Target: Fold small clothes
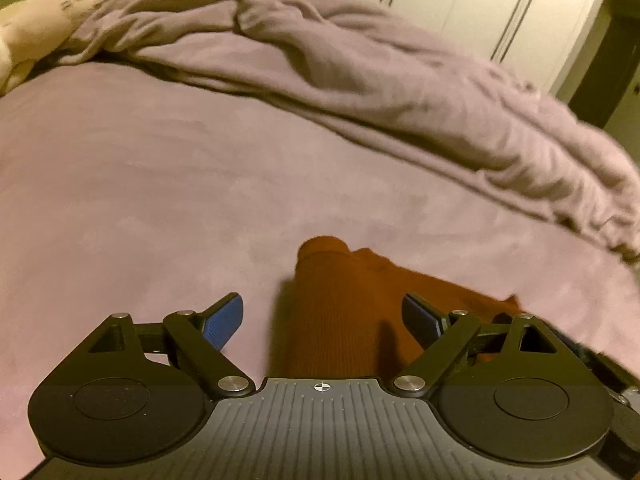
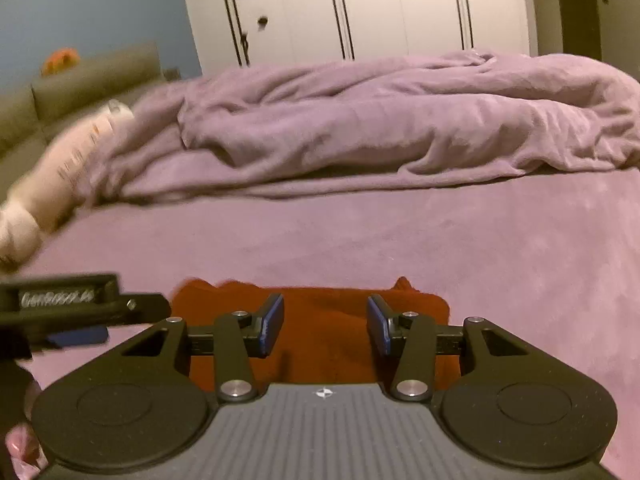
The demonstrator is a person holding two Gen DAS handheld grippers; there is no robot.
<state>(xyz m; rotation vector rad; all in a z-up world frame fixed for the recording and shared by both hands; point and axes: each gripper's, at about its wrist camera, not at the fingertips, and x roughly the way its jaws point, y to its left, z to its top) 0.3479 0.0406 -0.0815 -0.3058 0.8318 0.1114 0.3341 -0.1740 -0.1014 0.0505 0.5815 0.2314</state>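
A rust-red ribbed garment (image 1: 332,312) lies flat on the mauve bed (image 1: 140,200), close to the near edge of both views. In the right wrist view it (image 2: 320,332) looks like a folded block, wider than it is deep, its long axis running left to right, with a small point of cloth sticking up at its far right corner. In the left wrist view a narrow ribbed part with a rounded cuffed end runs away from the camera, and the rest of the cloth spreads to the right behind it.

The left gripper (image 1: 322,322) tilts steeply down over that ribbed part. Its blue-padded fingers (image 1: 224,322) stand wide apart, one over bare bed to the left of the cloth, the other over the cloth on the right; neither pad presses on it.

The right gripper (image 2: 325,326) points at a shallower slant across the folded block. Its fingers (image 2: 272,324) are partly open, with the cloth below the gap, not pinched. The other gripper shows blurred at that view's left edge.

Farther back lies a crumpled mauve blanket (image 2: 400,128), a pale pillow (image 2: 68,168) to the left, and white wardrobe doors (image 2: 380,8) behind.
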